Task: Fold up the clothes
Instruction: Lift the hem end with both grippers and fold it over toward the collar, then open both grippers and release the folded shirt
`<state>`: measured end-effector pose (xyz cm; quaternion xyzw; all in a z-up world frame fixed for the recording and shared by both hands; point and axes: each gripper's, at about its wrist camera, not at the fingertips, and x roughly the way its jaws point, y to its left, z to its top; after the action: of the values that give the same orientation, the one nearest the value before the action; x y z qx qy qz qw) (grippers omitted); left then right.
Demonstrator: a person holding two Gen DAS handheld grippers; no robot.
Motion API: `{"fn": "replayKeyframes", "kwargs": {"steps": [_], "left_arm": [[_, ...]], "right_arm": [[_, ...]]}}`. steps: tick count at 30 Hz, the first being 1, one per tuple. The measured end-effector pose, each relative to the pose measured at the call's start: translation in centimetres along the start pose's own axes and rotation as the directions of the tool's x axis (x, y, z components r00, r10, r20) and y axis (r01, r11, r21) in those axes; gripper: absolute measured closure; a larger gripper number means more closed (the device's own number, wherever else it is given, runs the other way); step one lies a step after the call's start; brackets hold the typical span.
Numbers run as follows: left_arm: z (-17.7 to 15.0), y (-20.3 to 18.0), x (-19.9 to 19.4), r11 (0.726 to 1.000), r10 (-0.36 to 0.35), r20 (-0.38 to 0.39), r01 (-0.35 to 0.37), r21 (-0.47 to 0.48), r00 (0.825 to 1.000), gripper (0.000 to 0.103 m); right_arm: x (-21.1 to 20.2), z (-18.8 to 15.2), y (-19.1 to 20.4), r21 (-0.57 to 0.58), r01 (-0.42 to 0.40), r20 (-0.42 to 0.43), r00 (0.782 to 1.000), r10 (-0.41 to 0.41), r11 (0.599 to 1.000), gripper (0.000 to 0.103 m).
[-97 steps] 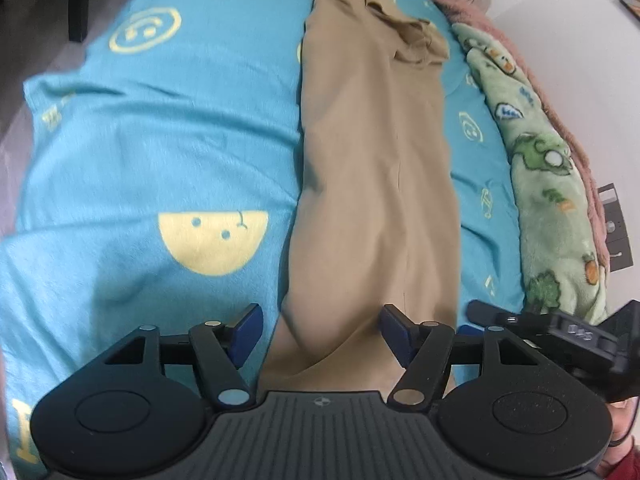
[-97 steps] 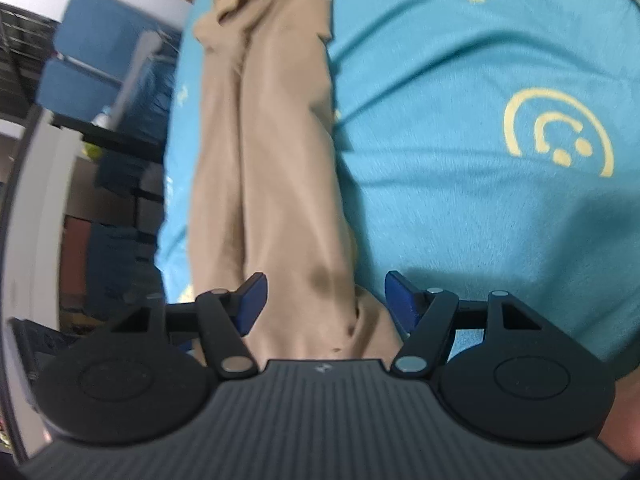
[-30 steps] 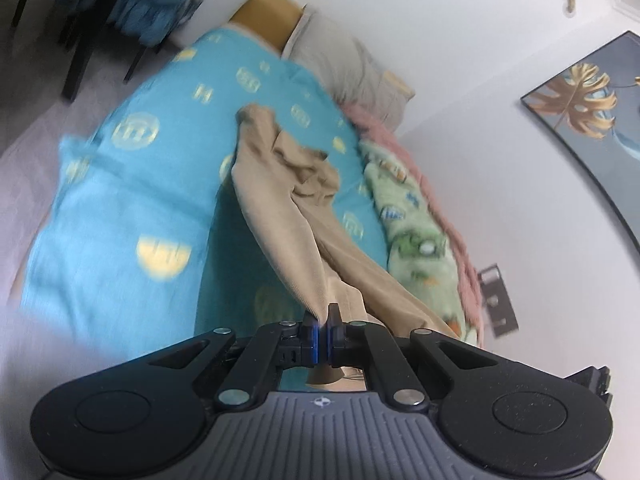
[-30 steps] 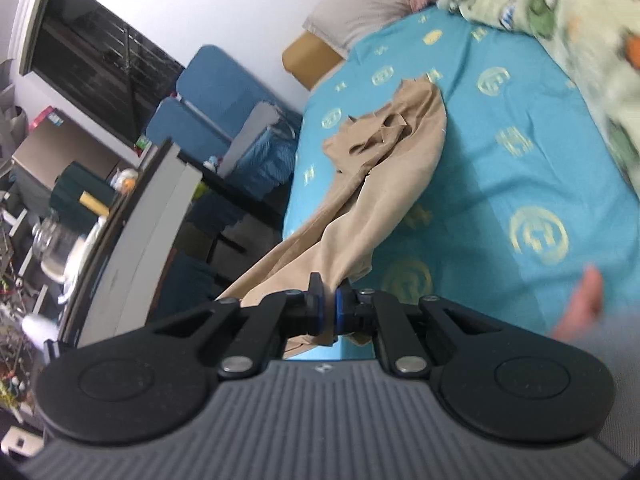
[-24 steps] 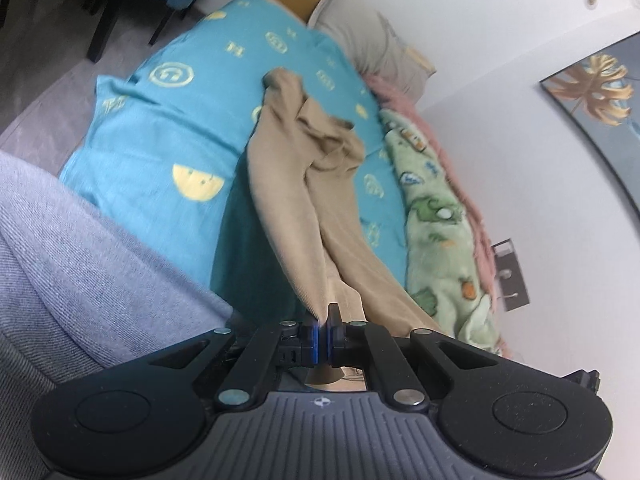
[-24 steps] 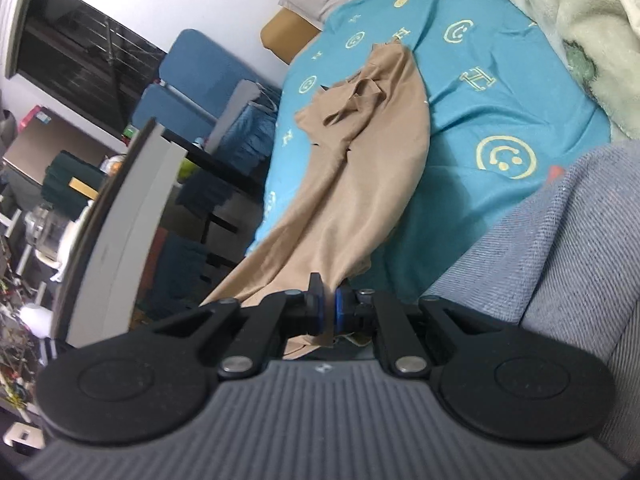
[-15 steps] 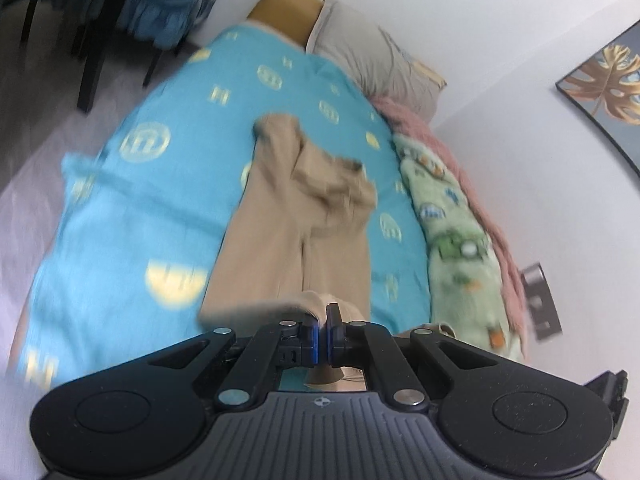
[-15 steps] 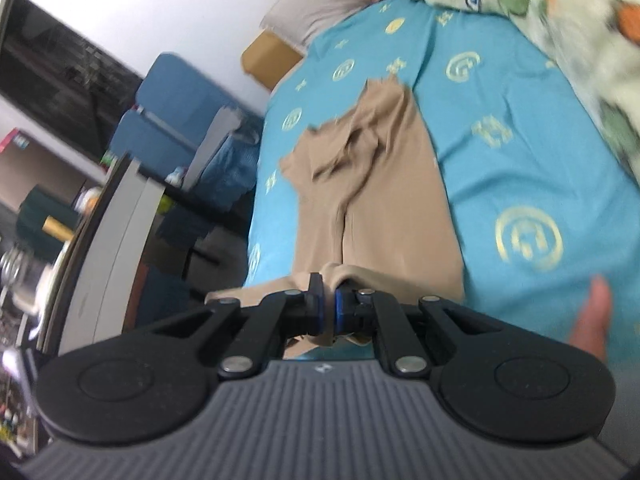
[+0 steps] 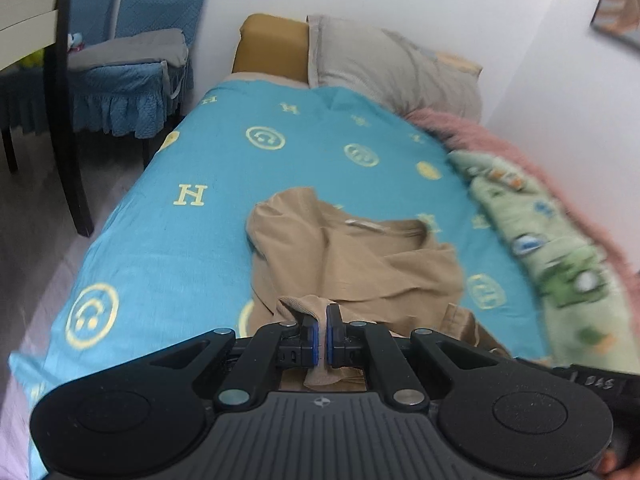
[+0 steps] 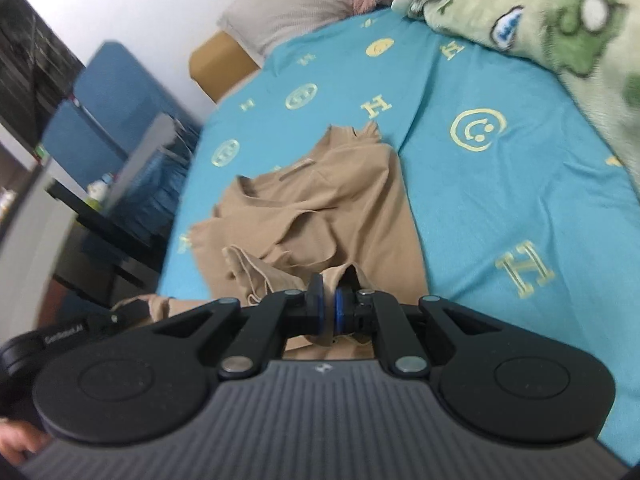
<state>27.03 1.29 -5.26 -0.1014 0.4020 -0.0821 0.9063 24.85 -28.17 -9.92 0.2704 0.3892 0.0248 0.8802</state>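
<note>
— Where are the trousers (image 9: 352, 256)?

— Lying on the bed (image 9: 192, 232), over the blue sheet, the near end doubled over the rest. The left tool (image 9: 320, 330) is clenched on one hem, the right tool (image 10: 329, 309) on the other.

— How will they handle?

— Light, limp, probably a little slippery; they sag and wrinkle. I'd pinch hems or the waistband, both corners at once.

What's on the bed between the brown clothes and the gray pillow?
Just bare blue sheet with yellow smiley faces and letters. Nothing else sits between the brown clothes and the gray pillow. The left wrist view shows this best.
</note>
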Motion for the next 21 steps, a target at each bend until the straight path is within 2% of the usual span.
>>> {"fn": "replayKeyframes", "kwargs": {"steps": [4, 6, 10, 12, 14, 15, 16, 17, 18, 20, 21], "left_arm": [[-1.5, 1.4, 5.6, 0.998, 0.05, -0.057, -0.048, 0.027, 0.997, 0.099], [-2.4, 2.0, 7.4, 0.998, 0.052, -0.085, -0.049, 0.033, 0.995, 0.098], [-3.2, 2.4, 8.1, 0.998, 0.037, -0.081, -0.033, 0.047, 0.996, 0.097], [-3.1, 2.0, 7.6, 0.997, 0.044, -0.092, -0.037, 0.072, 0.995, 0.092], [-2.9, 1.6, 6.5, 0.996, 0.039, -0.104, -0.03, 0.081, 0.994, 0.066], [-2.8, 1.4, 5.9, 0.996, 0.035, -0.11, -0.026, 0.084, 0.993, 0.059], [-2.7, 1.2, 4.9, 0.996, 0.032, -0.102, -0.023, 0.089, 0.994, 0.044], [-2.7, 0.8, 3.8, 0.995, 0.029, -0.084, -0.021, 0.1, 0.996, 0.034], [-2.6, 0.4, 2.6, 0.992, 0.026, -0.064, -0.018, 0.122, 0.998, 0.03], [-2.6, -0.5, 0.1, 0.985, 0.02, -0.025, -0.016, 0.174, 0.999, 0.017], [-2.6, -1.0, -1.2, 0.98, 0.018, -0.008, -0.016, 0.196, 1.0, 0.015]], "right_arm": [[5.3, 0.2, -0.6, -0.062, 0.041, -0.054, 0.998, -0.045, 0.997, 0.094], [7.2, 0.0, -0.8, -0.084, 0.058, -0.073, 0.995, -0.064, 0.995, 0.094], [8.6, -0.2, -0.9, -0.106, 0.079, -0.111, 0.99, -0.091, 0.991, 0.093], [8.5, 0.1, -0.9, -0.098, 0.077, -0.124, 0.988, -0.089, 0.992, 0.092], [7.9, 0.3, -0.9, -0.082, 0.068, -0.132, 0.988, -0.079, 0.994, 0.092], [7.3, 0.2, -0.8, -0.086, 0.073, -0.128, 0.988, -0.083, 0.994, 0.089], [6.8, 0.1, -0.6, -0.09, 0.078, -0.124, 0.988, -0.089, 0.993, 0.088], [5.9, 0.0, -0.3, -0.108, 0.09, -0.109, 0.989, -0.101, 0.99, 0.074], [5.0, -0.2, 0.1, -0.127, 0.102, -0.093, 0.989, -0.114, 0.987, 0.051], [2.6, -0.6, 1.1, -0.165, 0.101, -0.029, 0.994, -0.107, 0.981, 0.026], [1.4, -0.8, 1.6, -0.184, 0.094, 0.005, 0.996, -0.094, 0.979, 0.024]]}}
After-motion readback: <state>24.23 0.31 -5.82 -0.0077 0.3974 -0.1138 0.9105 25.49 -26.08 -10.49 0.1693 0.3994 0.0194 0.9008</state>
